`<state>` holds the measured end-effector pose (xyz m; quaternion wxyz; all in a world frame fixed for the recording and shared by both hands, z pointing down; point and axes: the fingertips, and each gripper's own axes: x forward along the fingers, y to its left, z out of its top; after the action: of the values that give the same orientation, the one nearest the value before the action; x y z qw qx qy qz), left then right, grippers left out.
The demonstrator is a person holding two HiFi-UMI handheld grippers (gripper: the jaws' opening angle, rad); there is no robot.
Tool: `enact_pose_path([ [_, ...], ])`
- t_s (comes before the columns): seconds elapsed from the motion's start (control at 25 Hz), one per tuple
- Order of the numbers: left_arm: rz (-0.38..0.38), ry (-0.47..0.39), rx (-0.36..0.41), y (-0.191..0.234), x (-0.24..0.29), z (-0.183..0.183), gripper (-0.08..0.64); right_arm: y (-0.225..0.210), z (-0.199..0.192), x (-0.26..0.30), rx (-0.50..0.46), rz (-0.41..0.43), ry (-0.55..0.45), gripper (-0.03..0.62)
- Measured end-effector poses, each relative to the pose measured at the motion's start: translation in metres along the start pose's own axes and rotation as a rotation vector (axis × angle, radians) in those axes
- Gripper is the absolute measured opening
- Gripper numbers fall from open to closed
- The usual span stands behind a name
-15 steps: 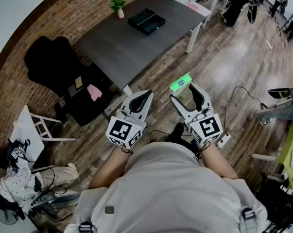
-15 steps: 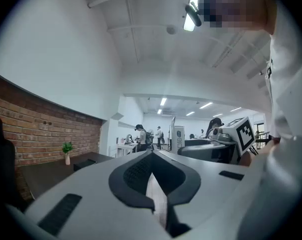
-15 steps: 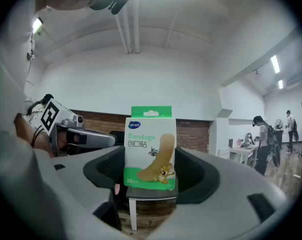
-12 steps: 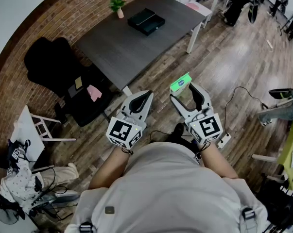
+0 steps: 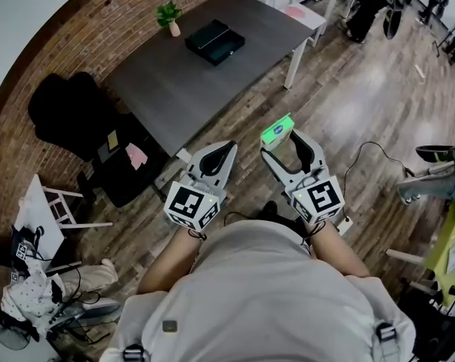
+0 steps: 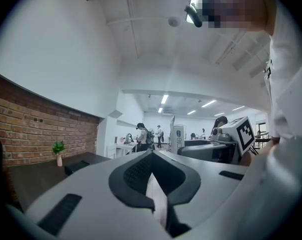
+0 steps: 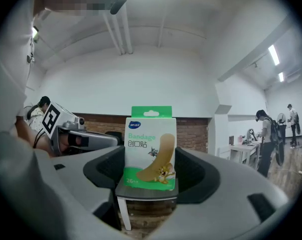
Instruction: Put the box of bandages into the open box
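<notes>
So the bandage box [image 7: 150,149] is sitting upright dead centre in the right gripper view, green hang tab on top, printed front facing the camera. The right gripper [image 5: 281,143] has it pinched across its sides with the jaws spread wide around it. In the head view that puts it just right of centre, up in the air over the wooden floor [image 5: 340,111].

The left gripper [image 6: 152,156] has its tongs pressed together with nothing in them, parked low beside the right one.

The black open box [image 5: 214,41] is in the upper middle of the head view, on the dark table [image 5: 182,81] and well apart from the bandages, with a small potted plant [image 5: 169,15] just to its upper left.

My read is this is the carry, barely begun. To do it well:
- Walk in close to the table rather than stretching for it.
- Keep the grip steady, because thin card like that can probably buckle or slip.
- Come in above the opening, clear of the plant.
- Lower until the bandages are inside the walls, and only then let go.
</notes>
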<state>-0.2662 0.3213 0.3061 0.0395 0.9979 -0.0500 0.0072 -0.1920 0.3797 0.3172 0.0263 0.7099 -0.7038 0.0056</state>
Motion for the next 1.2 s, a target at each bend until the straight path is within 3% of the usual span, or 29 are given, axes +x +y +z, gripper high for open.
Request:
enact_pose_path([
  [0.48, 0.025, 0.011, 0.044, -0.01, 0.126, 0.013, 0.015, -0.128, 0.001, 0.003, 0.003, 0.043, -0.006, 0.301],
  [0.84, 0.007, 0.019, 0.047, -0.008, 0.167, 0.006, 0.015, -0.16, -0.011, 0.009, 0.028, 0.032, -0.001, 0.3],
  [1.2, -0.039, 0.011, 0.004, 0.054, 0.224, 0.001, 0.015, -0.201, -0.021, 0.067, 0.021, -0.003, 0.037, 0.301],
])
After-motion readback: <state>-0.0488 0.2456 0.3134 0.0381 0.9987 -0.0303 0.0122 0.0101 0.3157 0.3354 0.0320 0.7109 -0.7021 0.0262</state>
